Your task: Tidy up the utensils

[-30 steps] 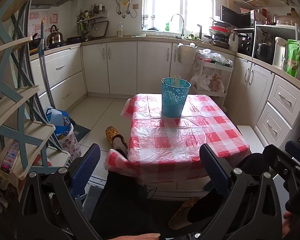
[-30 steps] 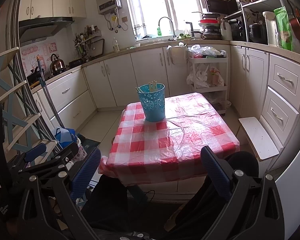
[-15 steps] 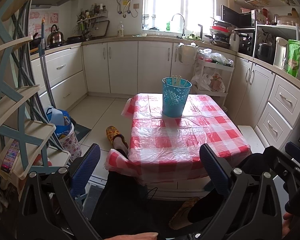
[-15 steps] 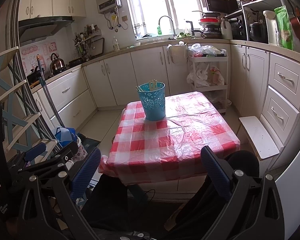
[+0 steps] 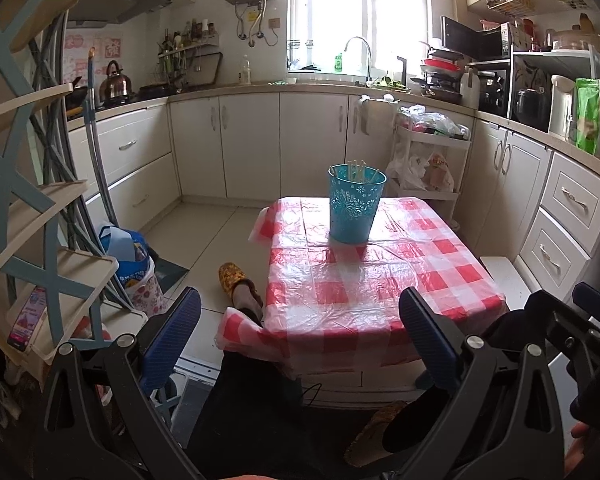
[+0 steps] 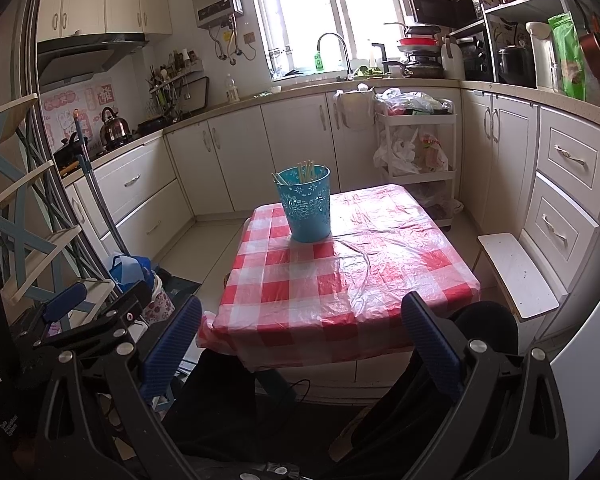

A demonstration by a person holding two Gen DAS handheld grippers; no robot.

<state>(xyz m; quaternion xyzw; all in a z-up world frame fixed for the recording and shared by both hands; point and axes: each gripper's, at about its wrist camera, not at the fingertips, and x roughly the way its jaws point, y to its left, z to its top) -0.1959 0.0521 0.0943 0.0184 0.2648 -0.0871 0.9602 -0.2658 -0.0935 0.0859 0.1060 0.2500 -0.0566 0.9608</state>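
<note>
Several chopsticks [image 6: 306, 170] stood in the blue holder [image 6: 305, 204] near the table's [image 6: 352, 276] far edge, matching either stage; both grippers [image 5: 300, 336] [image 6: 304, 340] gaped empty.

near tabletop [image 6: 340, 280] bare, blue holder [image 6: 306, 204] standing at far edge

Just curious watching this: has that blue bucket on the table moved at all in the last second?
No. The blue bucket keeps its spot on the checked tablecloth.

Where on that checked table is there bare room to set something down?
Nearly everywhere: the red-and-white checked plastic tablecloth lies bare from the near edge up to the teal perforated metal bucket holding pale sticks, and also right of it. The far-left part, around the bucket, is the only occupied spot.
</note>
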